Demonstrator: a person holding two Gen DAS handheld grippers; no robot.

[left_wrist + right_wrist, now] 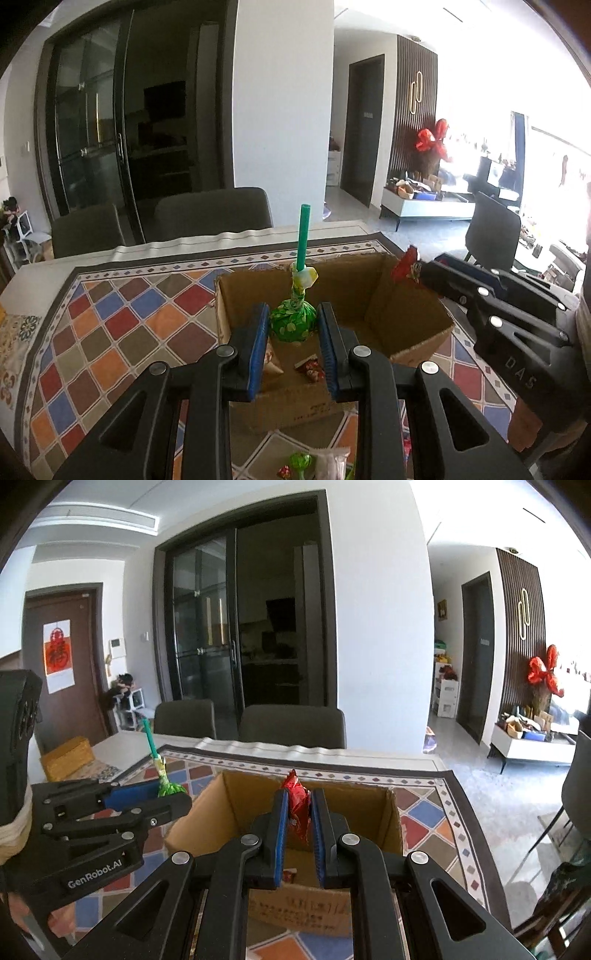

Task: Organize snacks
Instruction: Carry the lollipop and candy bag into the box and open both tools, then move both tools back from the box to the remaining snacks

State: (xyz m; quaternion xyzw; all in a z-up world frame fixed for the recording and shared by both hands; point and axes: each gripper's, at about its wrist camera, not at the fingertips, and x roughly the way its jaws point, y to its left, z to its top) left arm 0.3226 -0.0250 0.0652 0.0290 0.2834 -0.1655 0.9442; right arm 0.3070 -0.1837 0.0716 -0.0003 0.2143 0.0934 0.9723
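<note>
While both tools hang over the cardboard box [406,325], stock stands thus. Behind the left gripper [293,325], on the patterned cloth [110,325]: several loose snacks [301,461], unsorted. Clamped in its blue pads: green-wrapped lollipop [293,325], stick up. Below them, inside the box: a few wrapped sweets [312,369], filed. Right gripper [299,808] pinches a red wrapper [297,805] above the box. Readable: "GenRobot.AI", "DAS" on the tools; print on the box illegible.

Green lollipop [293,325] between left tongs [293,347]
</note>
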